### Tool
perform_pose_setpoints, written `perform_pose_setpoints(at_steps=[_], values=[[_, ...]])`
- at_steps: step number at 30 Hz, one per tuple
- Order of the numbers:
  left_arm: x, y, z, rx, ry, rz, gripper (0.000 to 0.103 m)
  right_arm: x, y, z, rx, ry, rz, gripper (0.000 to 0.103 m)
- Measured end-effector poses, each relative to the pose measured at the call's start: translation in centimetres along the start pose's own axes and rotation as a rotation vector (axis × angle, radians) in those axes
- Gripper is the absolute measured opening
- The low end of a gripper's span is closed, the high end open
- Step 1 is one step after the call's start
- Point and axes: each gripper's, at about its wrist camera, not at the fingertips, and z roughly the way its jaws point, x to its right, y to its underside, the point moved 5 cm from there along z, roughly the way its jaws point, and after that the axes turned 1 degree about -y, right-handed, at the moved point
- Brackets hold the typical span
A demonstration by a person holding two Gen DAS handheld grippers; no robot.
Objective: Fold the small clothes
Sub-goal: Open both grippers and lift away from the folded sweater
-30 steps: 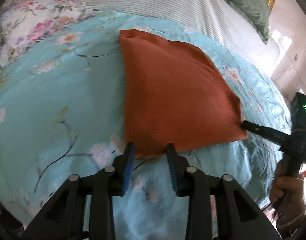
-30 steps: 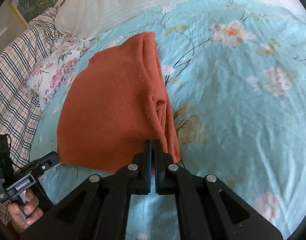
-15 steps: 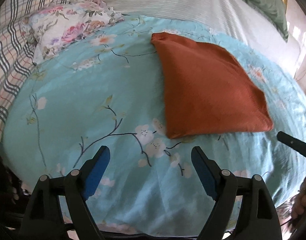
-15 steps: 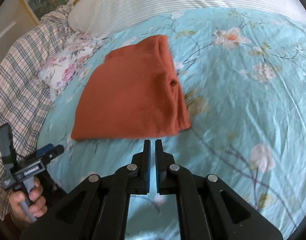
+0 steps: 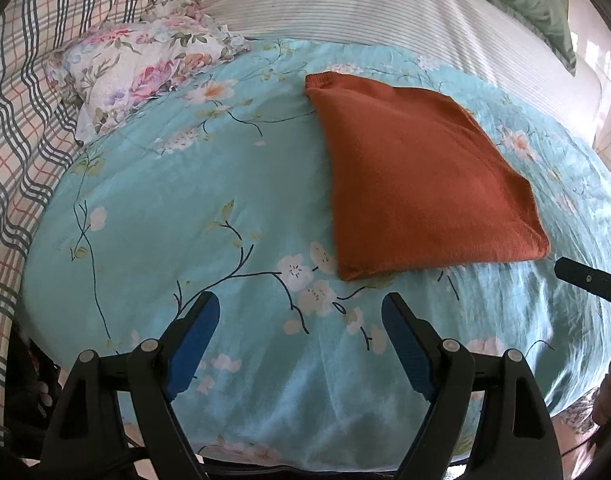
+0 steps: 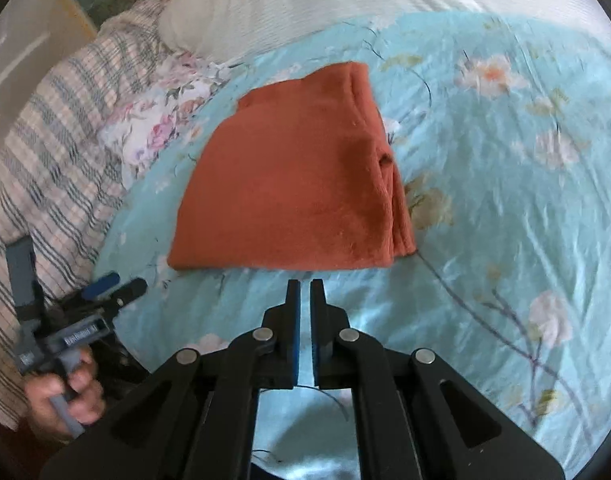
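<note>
Both grippers clear of folded rust garment (image 5: pixel 421 184): left jaws wide, right jaws closed, empty.

The folded rust-orange knitted cloth (image 5: pixel 421 184) looks matt and slightly fuzzy. The turquoise floral bed sheet (image 5: pixel 177 216) beneath it is smooth cloth with a faint sheen. The left gripper (image 5: pixel 301 336) is matt black plastic with blue ribbed pads (image 5: pixel 193 344).

The bed (image 5: pixel 153 216) carries a turquoise floral cover. A folded rust cloth (image 5: pixel 421 184) lies flat on it; a floral pillow (image 5: pixel 145 76) rests at its far-left corner.
</note>
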Motion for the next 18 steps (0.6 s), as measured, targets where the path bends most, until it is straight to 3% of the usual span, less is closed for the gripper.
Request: perform_pose_setpoints(at_steps=[2, 5, 7, 9, 10, 11, 12, 13, 15, 18], values=[[-0.1, -0.2, 0.0, 0.003, -0.007, 0.003, 0.084, -0.2, -0.2, -0.5, 0.036, -0.105, 0.023, 0.005], [-0.2, -0.5, 0.0, 0.009, -0.002, -0.006, 0.084, -0.9, -0.9, -1.7, 0.115, -0.187, 0.004, 0.005], [-0.3, -0.8, 0.2, 0.006, 0.0, -0.015, 0.084, -1.1, -1.3, -1.6, 0.126, -0.179, -0.022, 0.006], [-0.2, -1.1, 0.3, 0.006, -0.003, -0.019, 0.084, -0.8, -1.6, -0.7, 0.071, -0.14, -0.013, 0.008], [-0.2, -1.2, 0.3, 0.006, -0.004, -0.02, 0.084, -0.4, -1.7, -0.2, 0.043, -0.119, 0.001, 0.028], [-0.1, -1.3, 0.4, 0.008, -0.005, -0.02, 0.084, -0.2, -1.6, 0.2, 0.019, -0.108, 0.016, 0.071], [-0.1, -1.4, 0.4, 0.009, -0.004, -0.019, 0.084, -0.2, -1.6, 0.4, 0.018, -0.133, 0.027, 0.097], [-0.1, -1.6, 0.4, 0.011, -0.005, -0.019, 0.084, -0.1, -1.7, 0.4, 0.015, -0.158, 0.033, 0.103], [-0.2, -1.8, 0.4, 0.013, -0.003, -0.023, 0.084, -0.3, -1.9, 0.5, 0.011, -0.17, 0.033, 0.103], [-0.1, -2.3, 0.6, 0.016, 0.014, -0.027, 0.084, -0.8, -3.0, -0.1, 0.063, -0.095, -0.046, 0.103]])
